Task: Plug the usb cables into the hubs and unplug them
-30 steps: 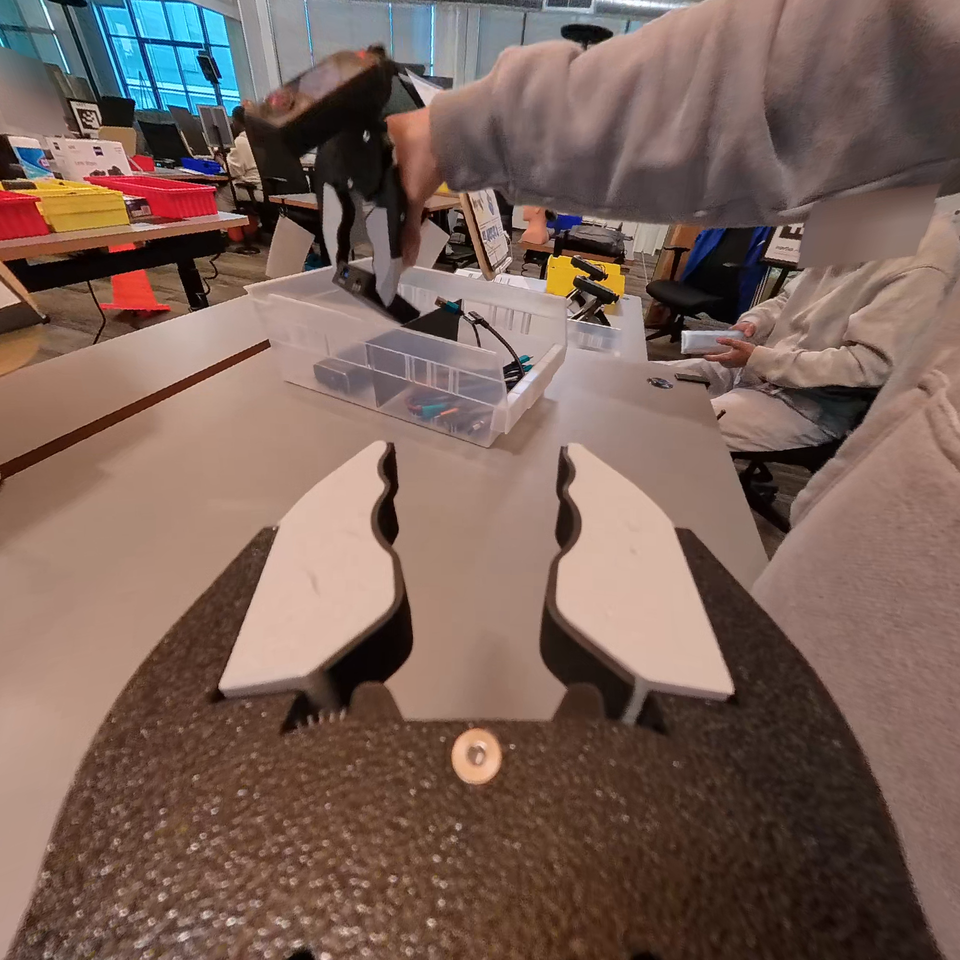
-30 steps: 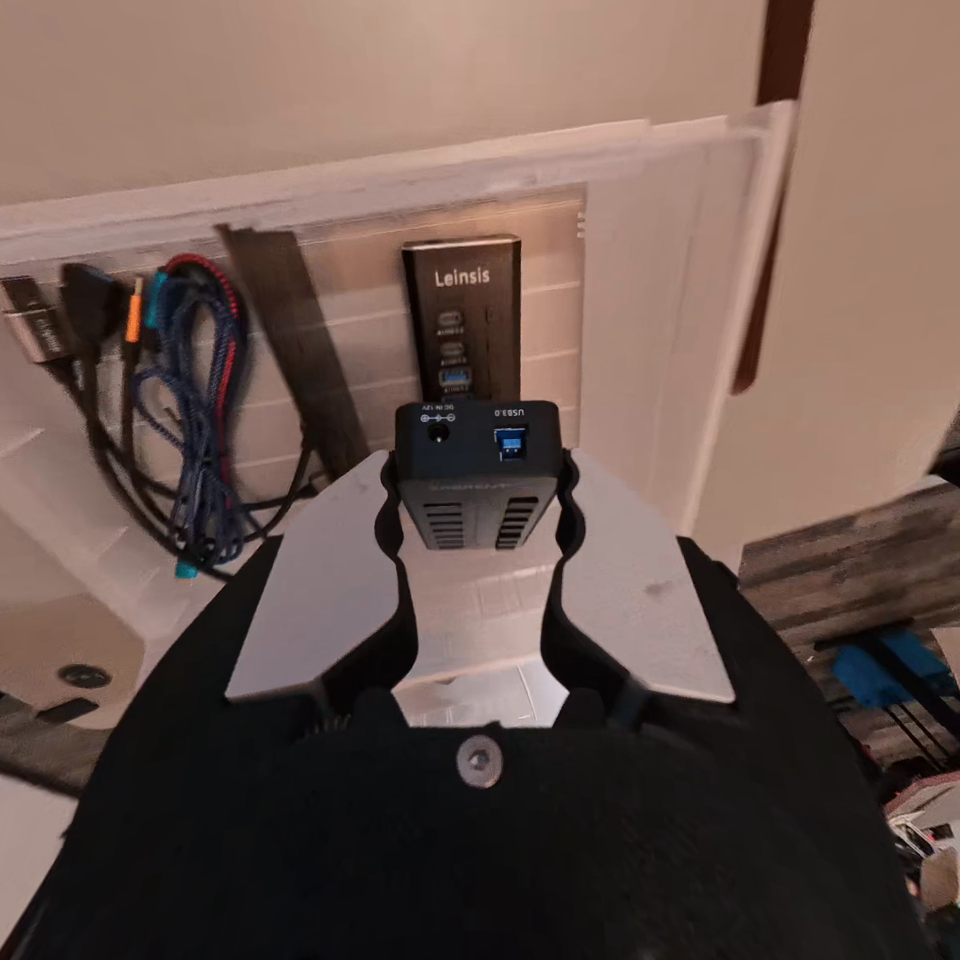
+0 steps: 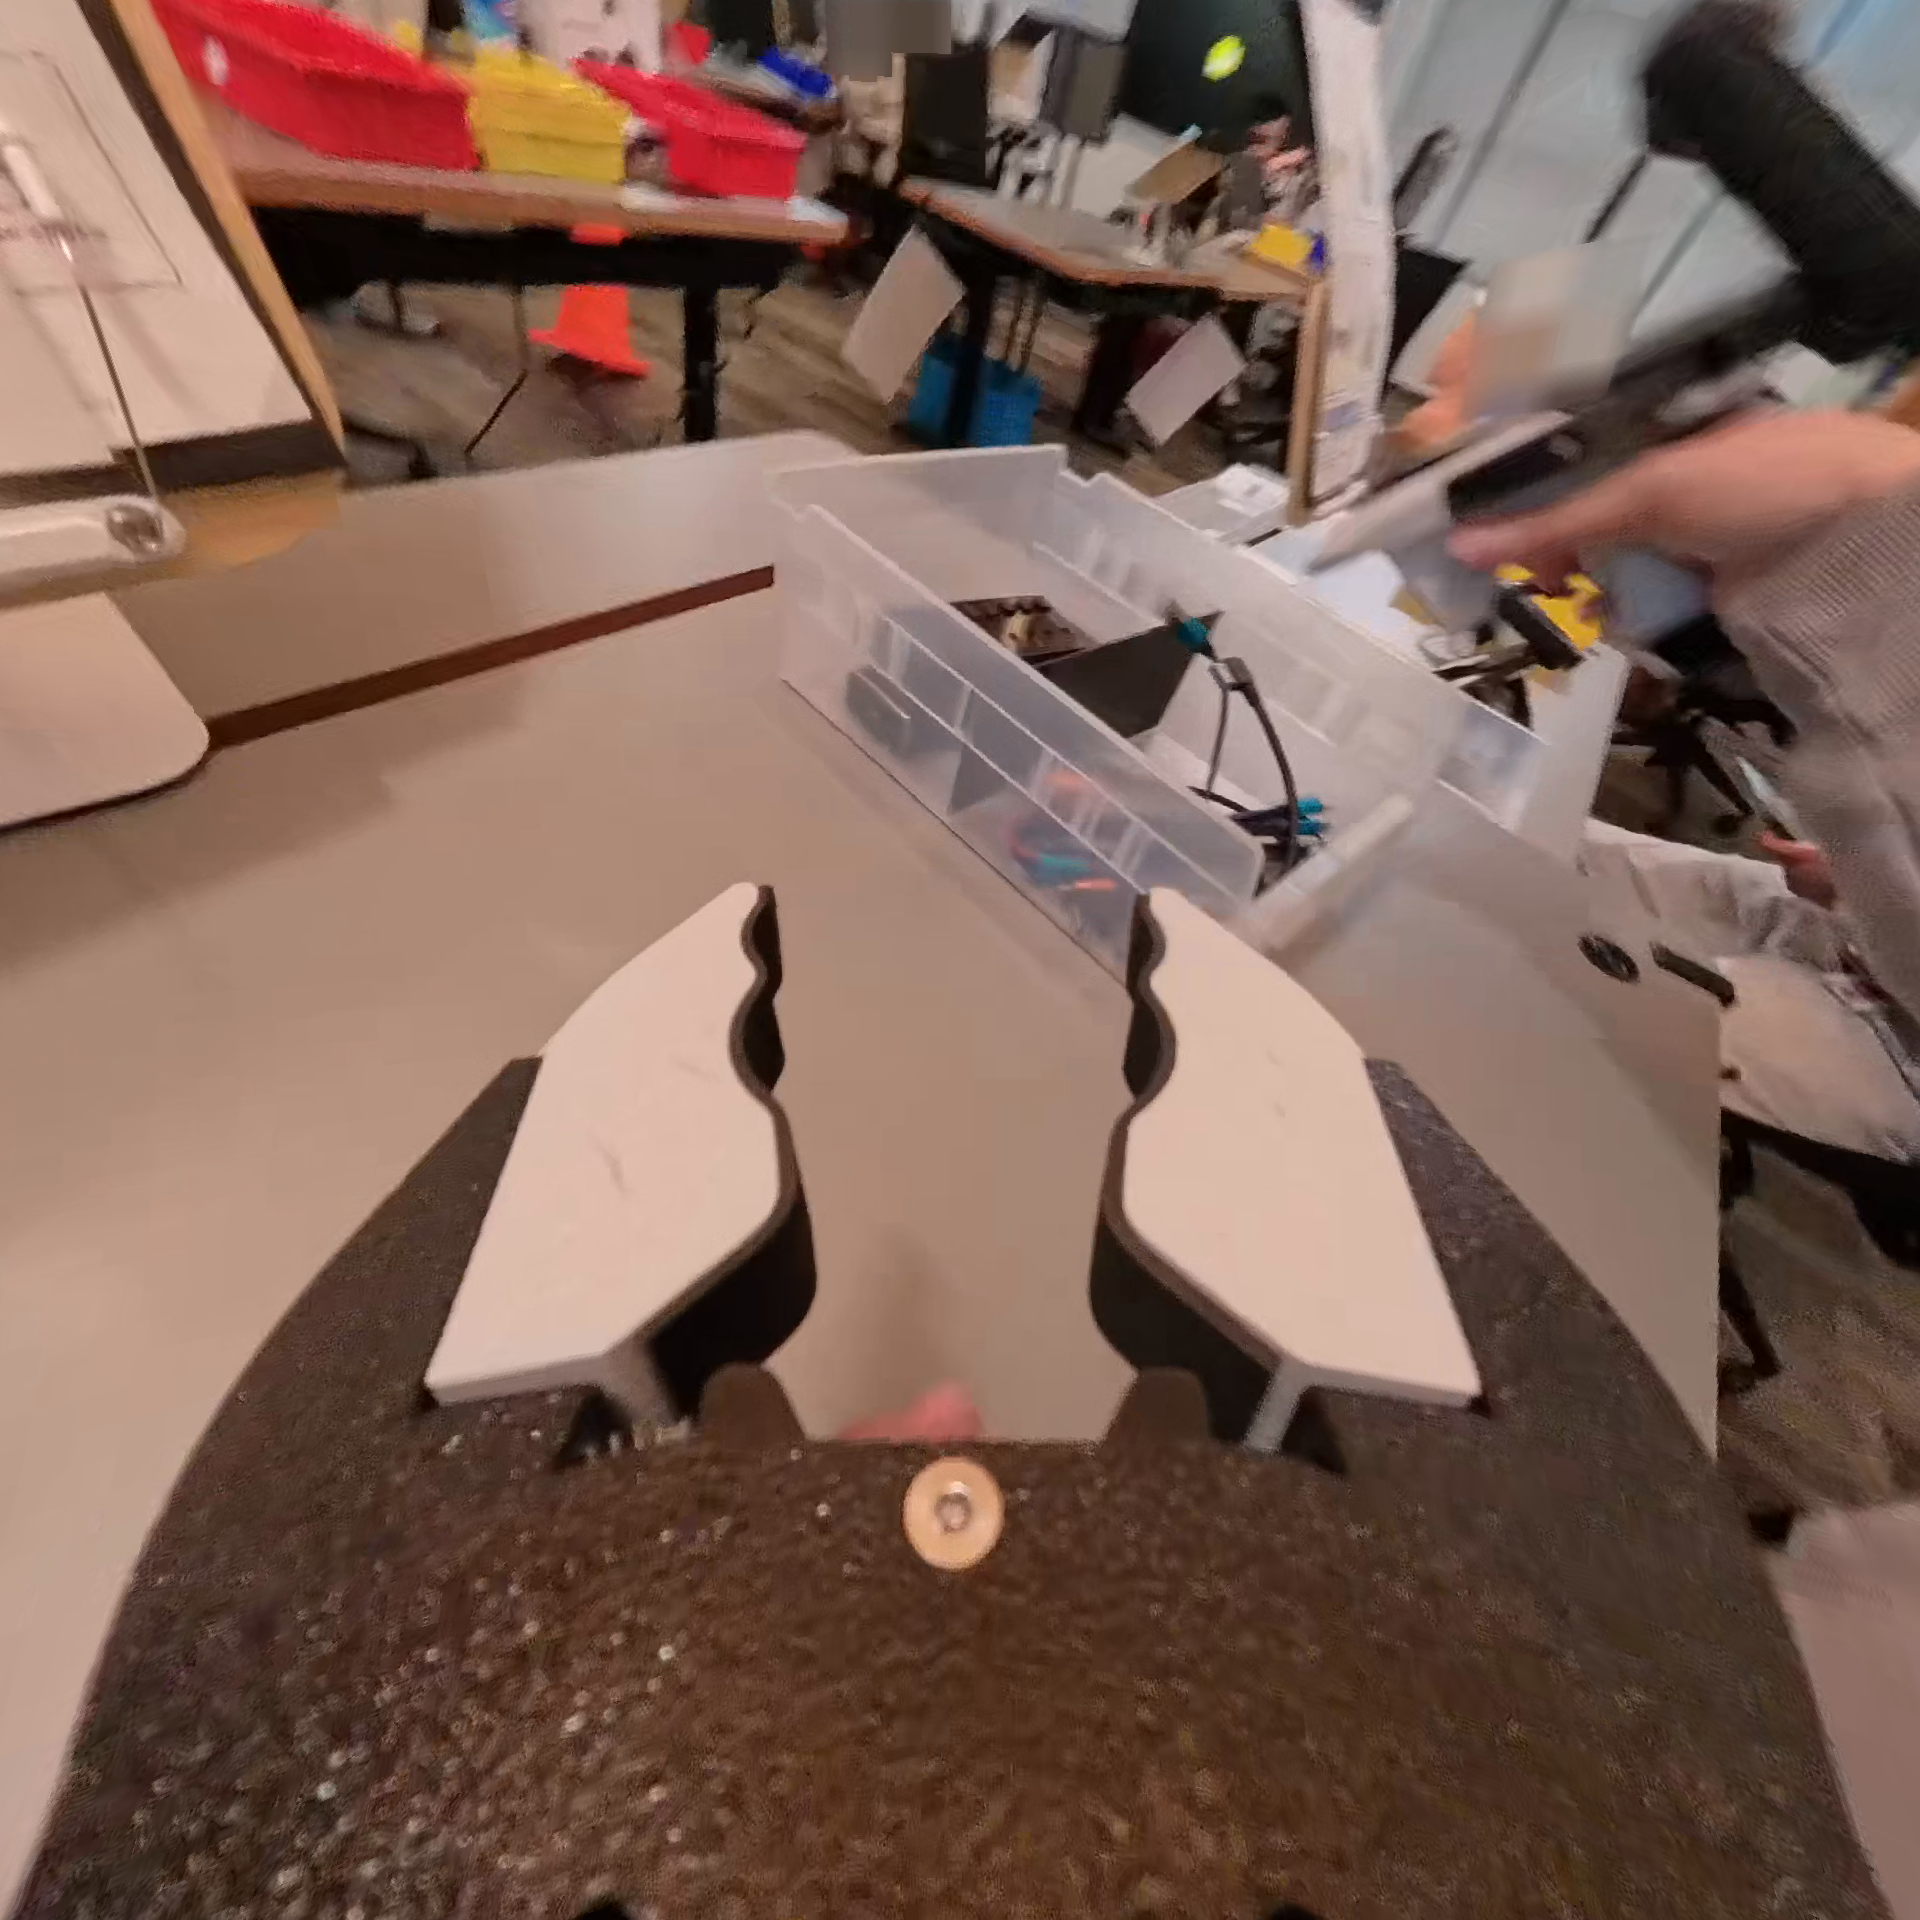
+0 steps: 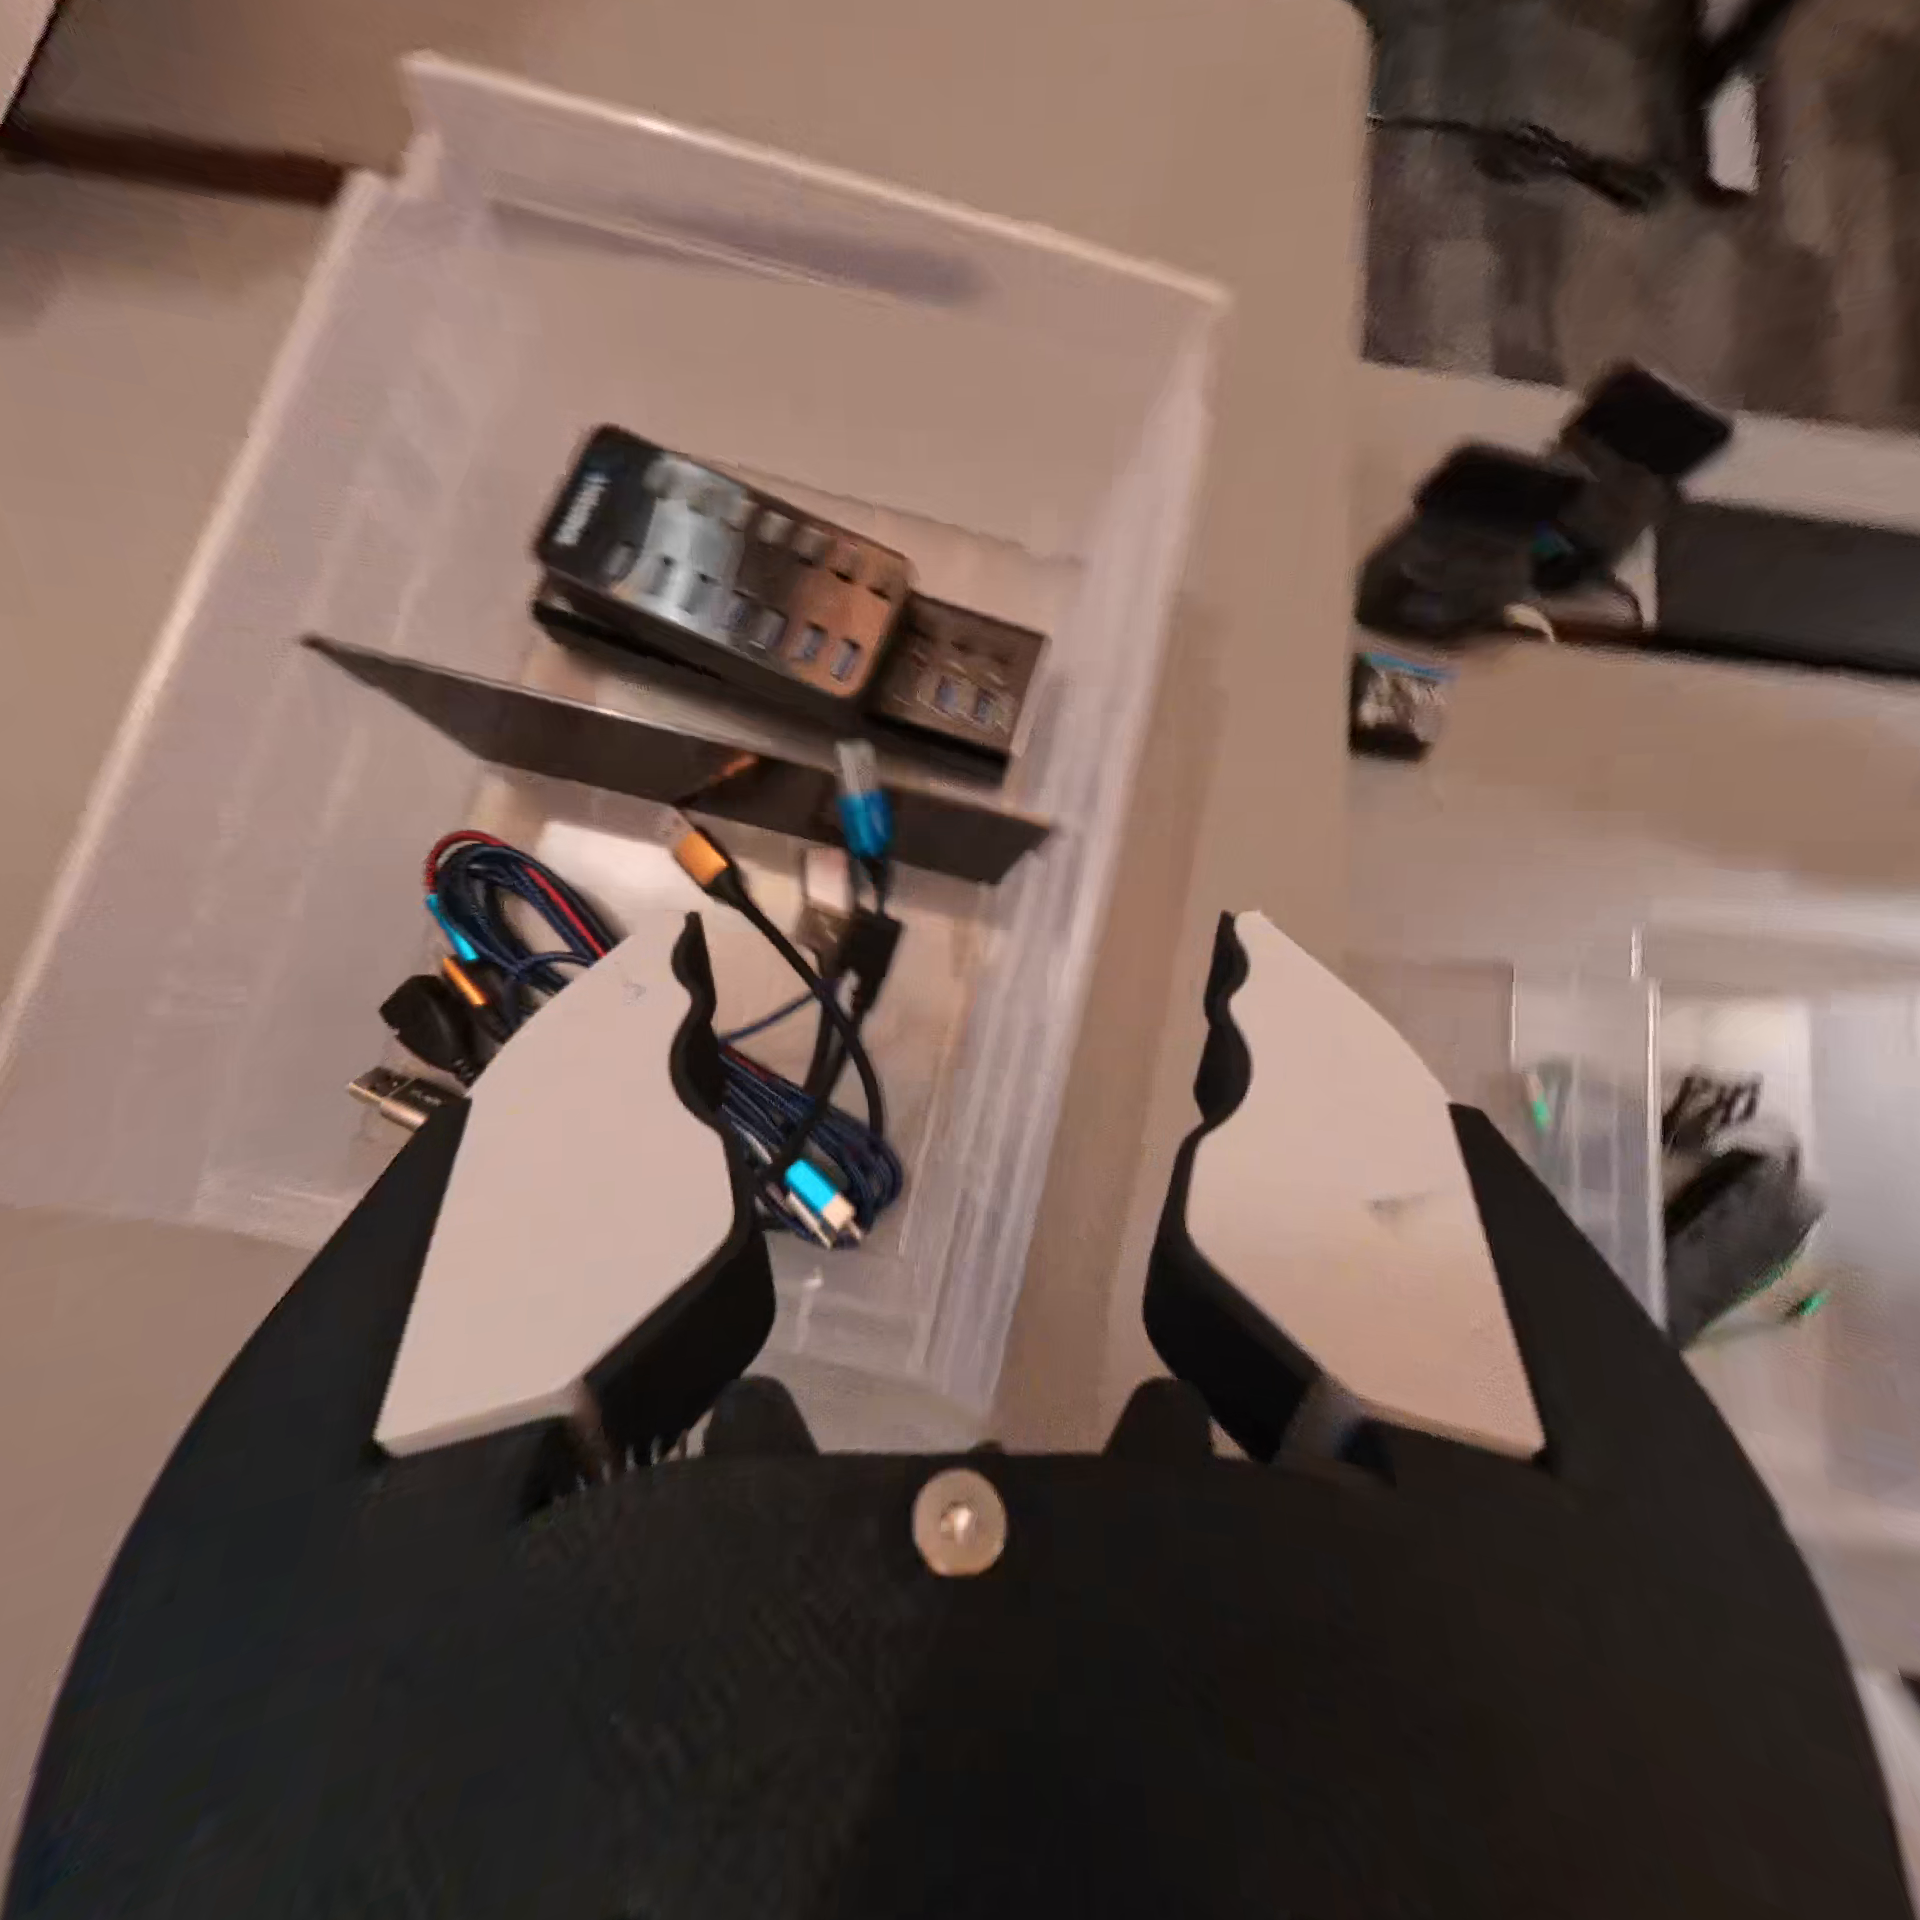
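Observation:
A clear plastic bin (image 4: 343,343) stands on the tan table. Its far compartment holds two black USB hubs: a larger one (image 4: 717,582) leaning over a smaller one (image 4: 966,675). The near compartment holds a tangle of USB cables (image 4: 800,1132) with blue and orange plugs. My right gripper (image 4: 956,997) is open and empty, high above the bin's near right corner. My left gripper (image 3: 951,977) is open and empty over bare table, left of the bin (image 3: 935,488). The right gripper shows blurred at the upper right of the left wrist view (image 3: 1455,520).
A black divider (image 4: 582,727) splits the bin. Another clear bin (image 4: 1662,1143) with dark gear and black devices (image 4: 1507,520) lie to the right. A white stand (image 3: 83,675) is at far left. Tables with red and yellow bins (image 3: 540,125) stand behind.
My right gripper has let go of the small black hub, which now lies in the bin beside the larger hub, and has opened and pulled up and away. My left gripper has swung left.

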Demonstrator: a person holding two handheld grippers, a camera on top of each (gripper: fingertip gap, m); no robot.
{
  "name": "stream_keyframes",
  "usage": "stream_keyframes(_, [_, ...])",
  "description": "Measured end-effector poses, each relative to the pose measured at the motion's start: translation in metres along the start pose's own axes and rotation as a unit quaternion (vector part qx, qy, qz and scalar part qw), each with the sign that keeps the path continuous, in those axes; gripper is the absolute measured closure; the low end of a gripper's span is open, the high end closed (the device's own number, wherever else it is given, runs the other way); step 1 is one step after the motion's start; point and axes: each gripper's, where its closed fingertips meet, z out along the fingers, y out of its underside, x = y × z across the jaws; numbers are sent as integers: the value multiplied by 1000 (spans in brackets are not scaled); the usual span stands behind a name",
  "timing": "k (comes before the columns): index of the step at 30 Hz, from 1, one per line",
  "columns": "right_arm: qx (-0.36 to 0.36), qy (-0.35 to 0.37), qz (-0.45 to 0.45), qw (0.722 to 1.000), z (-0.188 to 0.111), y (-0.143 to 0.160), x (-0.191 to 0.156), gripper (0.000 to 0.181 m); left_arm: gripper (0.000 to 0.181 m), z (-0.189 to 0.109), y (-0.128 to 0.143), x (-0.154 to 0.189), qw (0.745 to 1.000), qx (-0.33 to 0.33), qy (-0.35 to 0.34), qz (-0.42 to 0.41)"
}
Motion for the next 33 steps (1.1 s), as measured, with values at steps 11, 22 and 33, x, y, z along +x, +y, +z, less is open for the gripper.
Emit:
stream_keyframes(11, [-26, -20, 96, 995, 19, 88, 4, 142, 122, 151, 17, 75, 985, -170, 6, -34])
stream_keyframes(22, [-19, 2, 57, 998, 26, 83, -43, 175, 162, 147, 53, 19, 964, -224, -115, 81])
stream_keyframes(33, [-7, -84, -44, 995, 25, 67, -211, 170, 165, -4, 75, -62, 956, -199, -210, 47])
